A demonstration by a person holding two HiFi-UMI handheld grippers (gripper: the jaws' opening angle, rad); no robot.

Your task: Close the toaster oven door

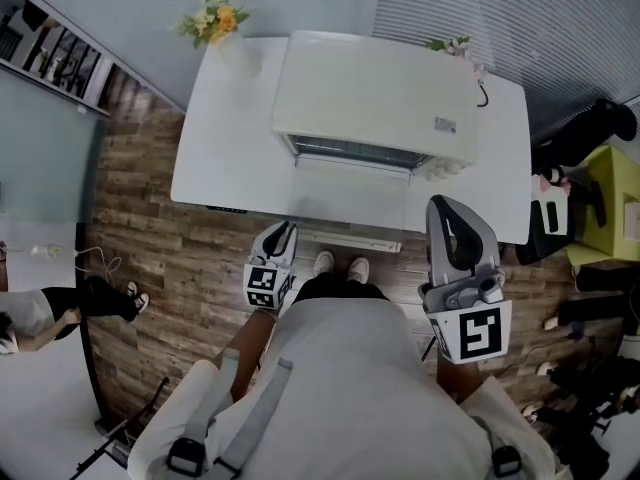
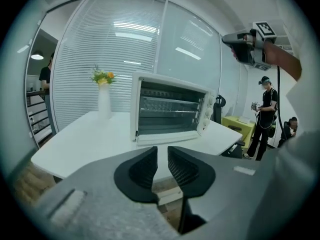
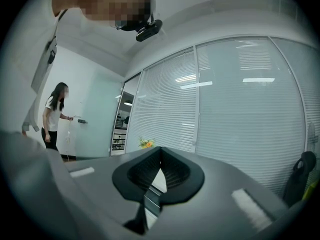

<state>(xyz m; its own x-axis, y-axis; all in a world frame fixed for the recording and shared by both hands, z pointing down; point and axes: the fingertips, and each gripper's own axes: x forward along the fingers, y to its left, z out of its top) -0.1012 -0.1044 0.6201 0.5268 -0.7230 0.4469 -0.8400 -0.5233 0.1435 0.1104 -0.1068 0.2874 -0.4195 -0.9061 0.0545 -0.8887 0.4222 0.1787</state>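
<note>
Although nothing touches the door yet, the step in hand looks to be the approach. At the far left corner of the white rectangular bench [image 1: 225,168] stands a slim white vase of yellow and white flowers [image 1: 218,23], well clear of the work. Nearer the person, the left grey two-jaw tool [image 2: 162,153] hangs low before the bench's front edge. Its ribbed black pads are a little apart with nothing between them, and it aims toward the boxy white toaster oven [image 1: 375,93] toward the back of the bench. The oven's hinged door [image 2: 162,138] is dropped flat toward the person, leaving the wire rack inside exposed. To the right, the right grey tool [image 3: 160,153] is held higher and level, pads together at the tips and empty, looking past the oven at the window blinds. By my reading the left tool is the one to act. It needs to get under the door's front edge and swing it up to the oven's face, gently, so the oven does not slide back.
</note>
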